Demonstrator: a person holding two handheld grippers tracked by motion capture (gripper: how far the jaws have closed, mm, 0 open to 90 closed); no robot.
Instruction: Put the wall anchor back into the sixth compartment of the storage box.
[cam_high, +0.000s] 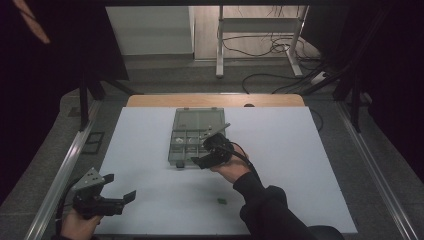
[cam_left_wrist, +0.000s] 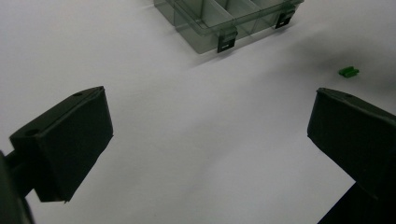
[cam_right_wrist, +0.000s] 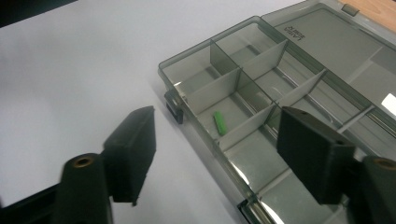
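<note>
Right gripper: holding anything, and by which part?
Nothing is held. The right gripper stands open above the clear grey plastic compartment box; a small green piece lies loose in one compartment.

Open right gripper (cam_right_wrist: 215, 158) over compartment box (cam_right_wrist: 187, 70) holding green piece (cam_right_wrist: 219, 122).

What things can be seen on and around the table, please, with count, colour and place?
organiser box: one, clear grey, lid open, middle of table
green piece: one, inside a box compartment
green piece on the table: one, near front edge
table: one, white top
cables: several, black, floor beyond table
left tongs: black, open, front left
right tongs: black, open, nothing between them, over the box's near edge
</note>
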